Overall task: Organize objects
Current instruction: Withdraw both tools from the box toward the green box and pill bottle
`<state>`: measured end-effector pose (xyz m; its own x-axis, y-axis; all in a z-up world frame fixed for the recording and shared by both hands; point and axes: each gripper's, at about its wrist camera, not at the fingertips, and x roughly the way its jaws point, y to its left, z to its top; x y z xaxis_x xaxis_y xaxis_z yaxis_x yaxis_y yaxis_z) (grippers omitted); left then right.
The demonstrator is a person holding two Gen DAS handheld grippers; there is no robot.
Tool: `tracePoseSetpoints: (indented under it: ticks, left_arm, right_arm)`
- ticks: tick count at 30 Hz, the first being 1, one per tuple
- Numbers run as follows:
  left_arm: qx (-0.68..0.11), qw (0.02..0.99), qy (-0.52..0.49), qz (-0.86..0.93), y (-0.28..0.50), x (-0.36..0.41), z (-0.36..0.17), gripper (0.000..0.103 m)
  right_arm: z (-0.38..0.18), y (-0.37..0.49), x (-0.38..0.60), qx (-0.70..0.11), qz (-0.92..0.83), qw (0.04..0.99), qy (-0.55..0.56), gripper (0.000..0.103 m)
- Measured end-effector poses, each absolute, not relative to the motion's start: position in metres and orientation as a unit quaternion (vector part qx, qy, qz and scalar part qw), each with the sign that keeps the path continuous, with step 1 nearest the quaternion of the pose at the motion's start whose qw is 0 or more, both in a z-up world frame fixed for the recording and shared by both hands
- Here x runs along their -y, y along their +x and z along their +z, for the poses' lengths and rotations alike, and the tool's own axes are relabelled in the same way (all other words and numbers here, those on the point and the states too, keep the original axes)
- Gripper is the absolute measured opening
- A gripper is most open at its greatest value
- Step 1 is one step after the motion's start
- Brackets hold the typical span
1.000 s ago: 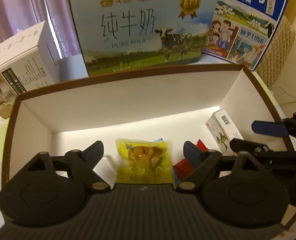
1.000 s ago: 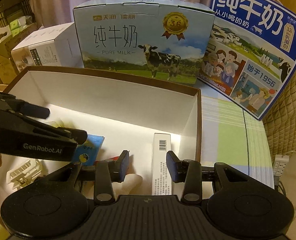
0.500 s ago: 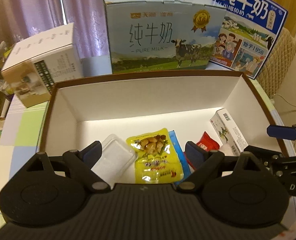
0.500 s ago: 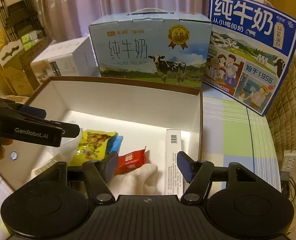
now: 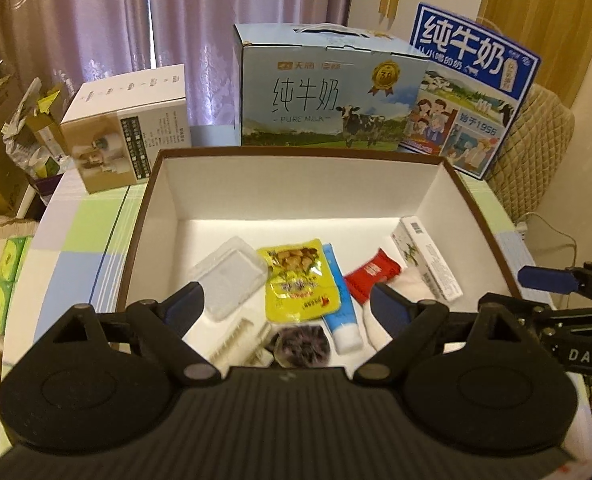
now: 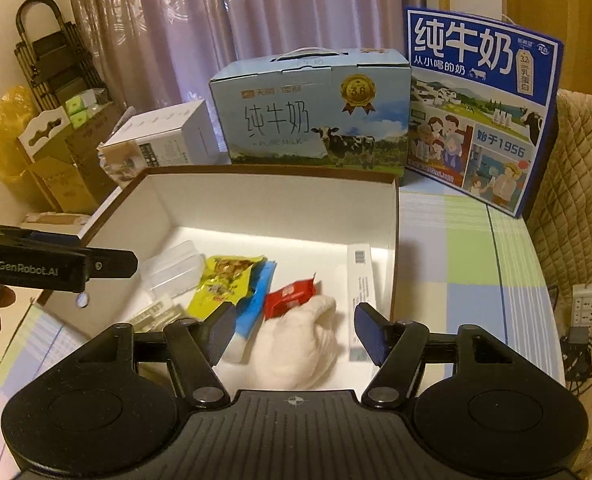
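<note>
An open white box with a brown rim (image 5: 296,184) (image 6: 272,200) holds several items: a yellow snack packet (image 5: 298,276) (image 6: 226,278), a clear plastic case (image 5: 228,276) (image 6: 174,270), a blue tube (image 5: 340,308) (image 6: 256,304), a red packet (image 5: 370,274) (image 6: 290,296), a long white carton (image 5: 426,262) (image 6: 361,280), a white cloth (image 6: 300,344), a comb (image 5: 236,338) and a dark fuzzy item (image 5: 302,346). My left gripper (image 5: 288,306) is open and empty above the box's near side. My right gripper (image 6: 292,330) is open and empty above the cloth.
Two milk cartons (image 5: 328,92) (image 5: 472,96) and a white appliance box (image 5: 130,128) stand behind the box. A checked tablecloth (image 6: 468,264) covers the table. A cushioned chair (image 6: 580,184) is at right, cardboard boxes (image 6: 60,164) at left.
Both grippers have pulled back and up from the box, so more of its contents and the room show. The right gripper's jaws have widened. Nothing was picked up.
</note>
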<state>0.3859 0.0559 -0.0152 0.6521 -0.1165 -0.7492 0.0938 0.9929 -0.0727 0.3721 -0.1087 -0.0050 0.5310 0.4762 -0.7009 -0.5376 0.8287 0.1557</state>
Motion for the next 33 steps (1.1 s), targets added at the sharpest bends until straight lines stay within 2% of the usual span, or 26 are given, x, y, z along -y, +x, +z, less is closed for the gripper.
tracePoseSetpoints:
  ticks: [16,33]
  left_arm:
    - [-0.423,0.904,-0.020,-0.048,0.304,-0.050,-0.025,0.088]
    - [-0.461,0.885,-0.016,-0.058,0.267,-0.035,-0.069,0.087]
  right_arm:
    - [-0.003,0.315,0.141,-0.394,0.310,0.865,-0.029,0.063]
    - [-0.039,0.283,0.172,-0.439,0.297,0.848,-0.020,0.063]
